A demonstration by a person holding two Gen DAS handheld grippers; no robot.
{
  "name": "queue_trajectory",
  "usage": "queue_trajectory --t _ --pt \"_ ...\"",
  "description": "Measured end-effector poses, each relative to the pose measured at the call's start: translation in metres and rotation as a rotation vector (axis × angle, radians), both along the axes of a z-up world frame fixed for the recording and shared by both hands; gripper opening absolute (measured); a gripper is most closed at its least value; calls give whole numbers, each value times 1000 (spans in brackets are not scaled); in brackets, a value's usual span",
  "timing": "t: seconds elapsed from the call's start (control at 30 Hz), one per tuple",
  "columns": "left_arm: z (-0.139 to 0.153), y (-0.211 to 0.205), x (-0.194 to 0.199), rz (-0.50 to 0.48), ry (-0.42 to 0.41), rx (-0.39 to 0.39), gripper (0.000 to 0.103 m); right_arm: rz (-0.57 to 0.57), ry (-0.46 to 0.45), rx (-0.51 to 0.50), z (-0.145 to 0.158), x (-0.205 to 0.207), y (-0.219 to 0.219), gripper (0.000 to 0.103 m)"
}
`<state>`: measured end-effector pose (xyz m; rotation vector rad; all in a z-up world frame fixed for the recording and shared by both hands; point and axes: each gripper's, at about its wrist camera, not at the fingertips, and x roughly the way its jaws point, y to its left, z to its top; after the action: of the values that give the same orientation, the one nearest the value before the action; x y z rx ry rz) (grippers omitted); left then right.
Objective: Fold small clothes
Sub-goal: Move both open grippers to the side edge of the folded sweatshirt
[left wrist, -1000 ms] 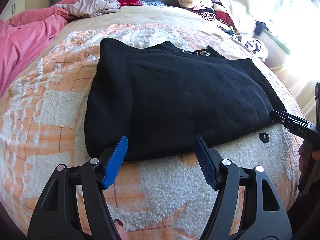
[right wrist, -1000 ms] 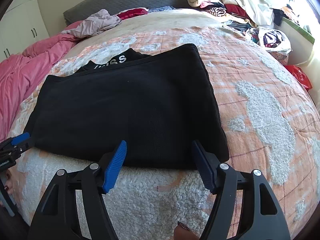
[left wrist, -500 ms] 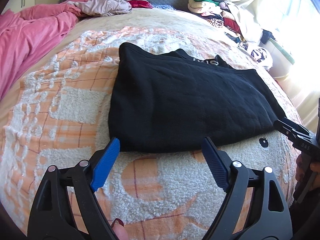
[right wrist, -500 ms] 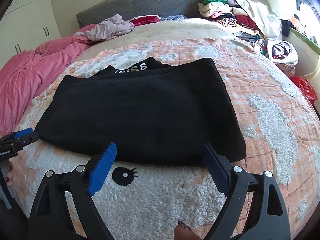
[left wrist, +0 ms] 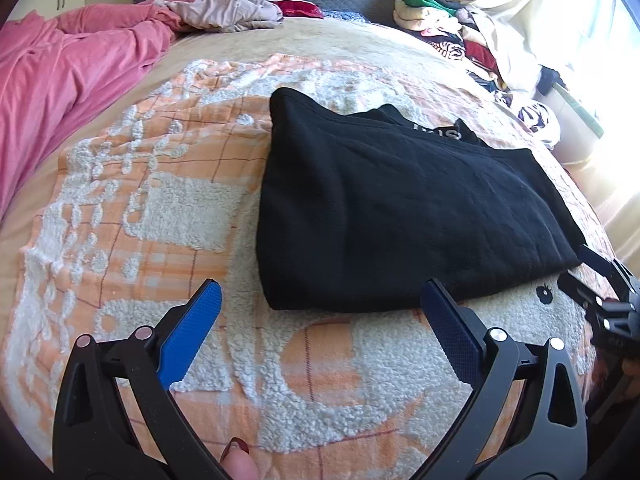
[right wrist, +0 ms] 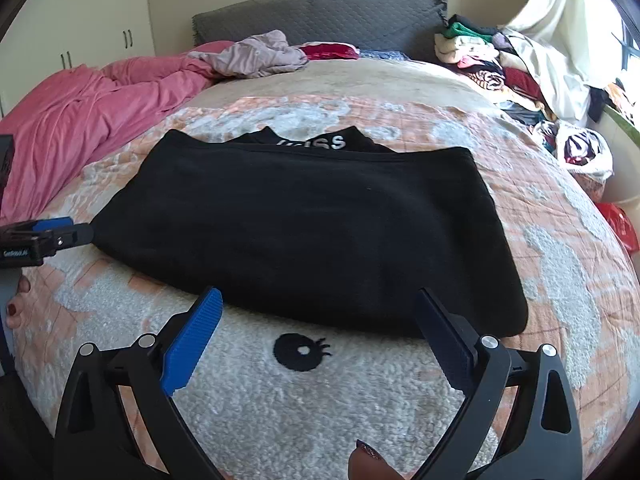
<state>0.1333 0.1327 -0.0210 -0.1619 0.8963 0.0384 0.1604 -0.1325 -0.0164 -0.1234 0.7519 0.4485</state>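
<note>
A black garment (left wrist: 400, 204) lies folded flat on the orange and white blanket (left wrist: 160, 220); white letters show on its far edge. In the right wrist view it (right wrist: 304, 232) fills the middle. My left gripper (left wrist: 320, 296) is open and empty, just short of the garment's near left corner. My right gripper (right wrist: 318, 304) is open and empty at the garment's near edge. The right gripper also shows at the right edge of the left wrist view (left wrist: 600, 292), and the left gripper at the left edge of the right wrist view (right wrist: 44, 232).
A pink duvet (left wrist: 60, 80) is bunched on the left side of the bed. A pile of mixed clothes (right wrist: 500, 68) sits at the far right by the grey headboard (right wrist: 320, 16). A mauve garment (right wrist: 256, 54) lies near the pillows.
Both grippers have drawn back from the garment's near edge and risen. The left has shifted left. The garment has stayed flat.
</note>
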Motion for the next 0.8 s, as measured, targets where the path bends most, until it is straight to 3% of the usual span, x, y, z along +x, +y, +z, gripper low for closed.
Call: queue_trajectory --t 0.3,0.43,0.8 --pt "-4 33 14 106 32 -25 93 223 -90 -180 -10 -25 94 97" --pt "-1 47 21 135 27 -24 93 276 -84 -234 -20 -26 128 97" --pt "7 79 50 178 26 -24 93 269 -118 -356 -33 2 195 97"
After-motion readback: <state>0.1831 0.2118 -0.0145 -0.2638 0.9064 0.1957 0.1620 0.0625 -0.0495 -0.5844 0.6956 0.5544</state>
